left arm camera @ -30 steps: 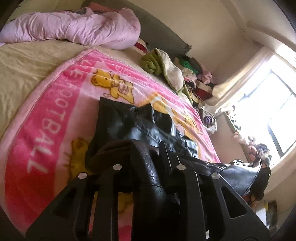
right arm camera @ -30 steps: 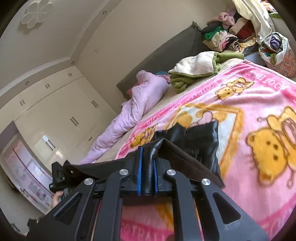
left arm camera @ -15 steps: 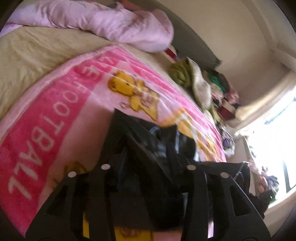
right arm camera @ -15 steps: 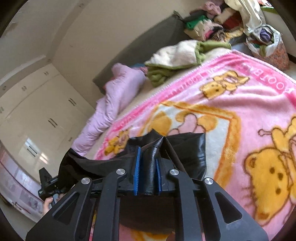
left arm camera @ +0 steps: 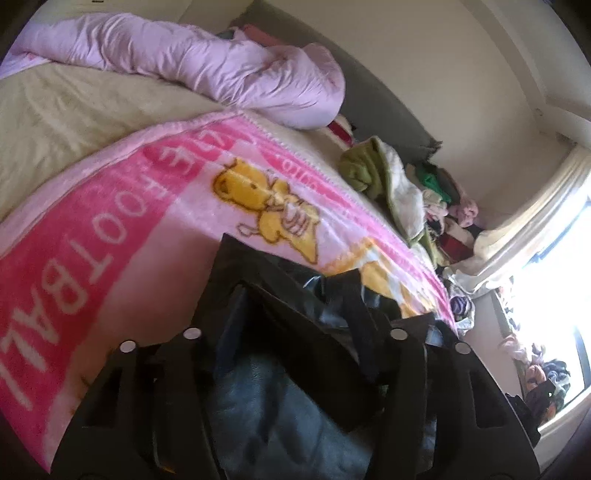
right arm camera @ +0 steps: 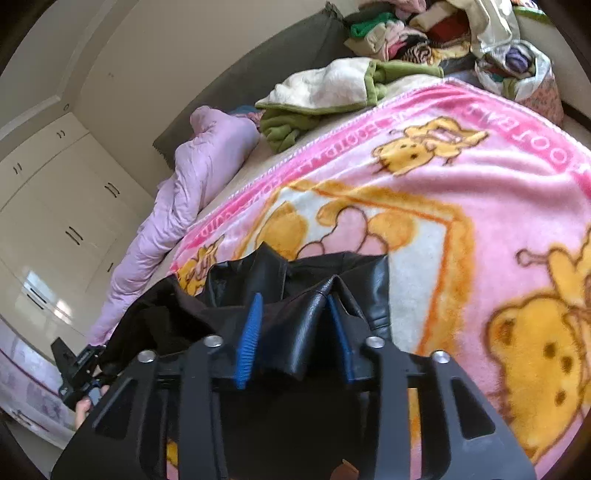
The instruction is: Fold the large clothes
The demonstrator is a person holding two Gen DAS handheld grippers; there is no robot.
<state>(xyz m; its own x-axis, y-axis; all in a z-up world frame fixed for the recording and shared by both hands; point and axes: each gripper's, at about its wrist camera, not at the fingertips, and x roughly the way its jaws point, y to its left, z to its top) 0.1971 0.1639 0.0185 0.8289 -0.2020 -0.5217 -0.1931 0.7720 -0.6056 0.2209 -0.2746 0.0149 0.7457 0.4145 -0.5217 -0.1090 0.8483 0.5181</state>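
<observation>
A: What does the bed (left arm camera: 55, 110) carry?

B: A pink fleece blanket (right arm camera: 498, 192) printed with yellow bears and the word FOOTBALL, laid over a beige sheet. The black leather jacket (right arm camera: 325, 280) lies crumpled on its near part, reaching under both claws.

A: And the claws?

B: The right claw (right arm camera: 295, 332) is opening; a fold of the jacket stands between its 2 blue pads (right arm camera: 249, 332), leaning on the right-hand one, no longer squeezed. The left claw (left arm camera: 291, 354) is opening too, with jacket leather bunched loosely between its fingers.

A: The room beyond?

B: A lilac quilt (left arm camera: 192, 62) is rolled up at the head of the bed against a dark headboard (right arm camera: 266, 62). A green and cream blanket (right arm camera: 332, 88) sits beside it, then a heap of mixed clothes (right arm camera: 417, 33). Cream wardrobe doors (right arm camera: 62, 206) fill 1 wall, a bright window (left arm camera: 554, 280) another.
</observation>
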